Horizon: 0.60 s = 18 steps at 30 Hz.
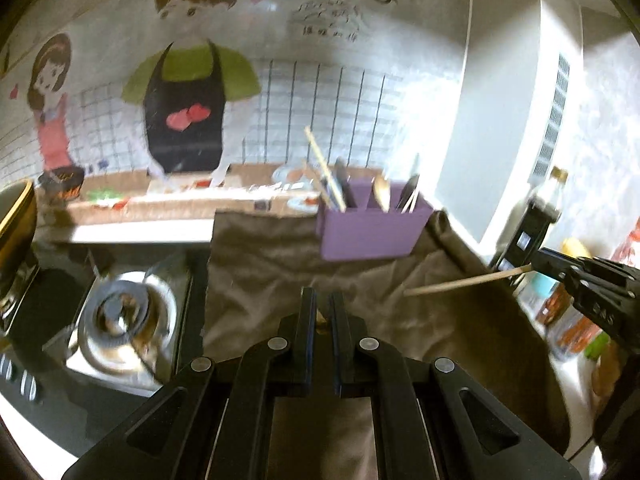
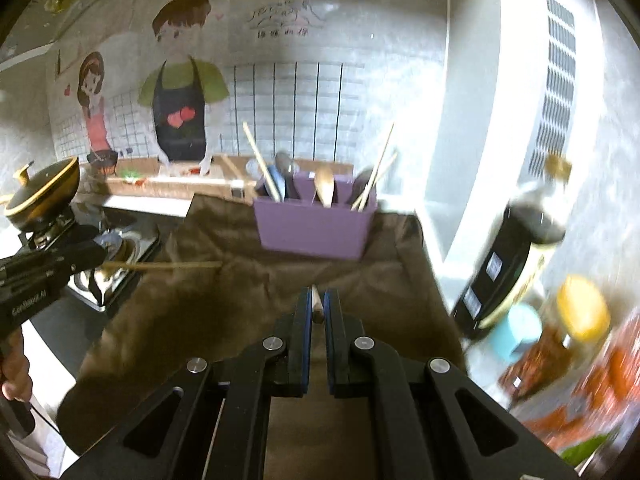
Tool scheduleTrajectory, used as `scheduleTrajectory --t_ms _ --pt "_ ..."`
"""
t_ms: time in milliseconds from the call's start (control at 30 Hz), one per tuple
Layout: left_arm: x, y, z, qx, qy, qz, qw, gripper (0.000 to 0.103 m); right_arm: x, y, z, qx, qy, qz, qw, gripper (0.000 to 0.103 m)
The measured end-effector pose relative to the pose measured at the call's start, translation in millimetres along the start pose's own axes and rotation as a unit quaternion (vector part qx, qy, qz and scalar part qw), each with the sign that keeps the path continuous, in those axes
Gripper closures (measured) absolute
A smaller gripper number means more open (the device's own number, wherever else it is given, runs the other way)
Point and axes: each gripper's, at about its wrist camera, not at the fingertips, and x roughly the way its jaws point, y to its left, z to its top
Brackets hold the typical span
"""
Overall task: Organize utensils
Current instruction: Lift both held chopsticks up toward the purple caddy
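Observation:
A purple utensil holder stands at the far side of a brown cloth, holding chopsticks and spoons. My left gripper is shut on a chopstick end-on; its long shaft shows in the right wrist view, sticking out of the left gripper. My right gripper is shut on another chopstick, whose shaft shows in the left wrist view, sticking out of the right gripper. Both chopsticks hover above the cloth.
A gas stove burner and a dark pot are on the left. A dark sauce bottle and several jars stand on the right. A wall poster is behind.

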Motion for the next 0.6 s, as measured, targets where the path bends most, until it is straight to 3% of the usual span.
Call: scheduleTrajectory --t_ms 100,167,600 --pt "4.5 -0.4 31.8 -0.010 -0.002 -0.020 0.9997 0.097 9.9 -14.5 37.4 0.025 0.026 0.036 0.999 0.098" --pt "8.3 0.7 55.0 -0.023 -0.003 -0.033 0.9992 0.097 15.3 -22.3 57.2 0.030 0.032 0.037 0.998 0.098" --pt "-16.2 -42.6 225.7 -0.005 -0.067 -0.074 0.9950 0.097 -39.7 -59.1 223.3 0.015 -0.057 0.012 0.998 0.099"
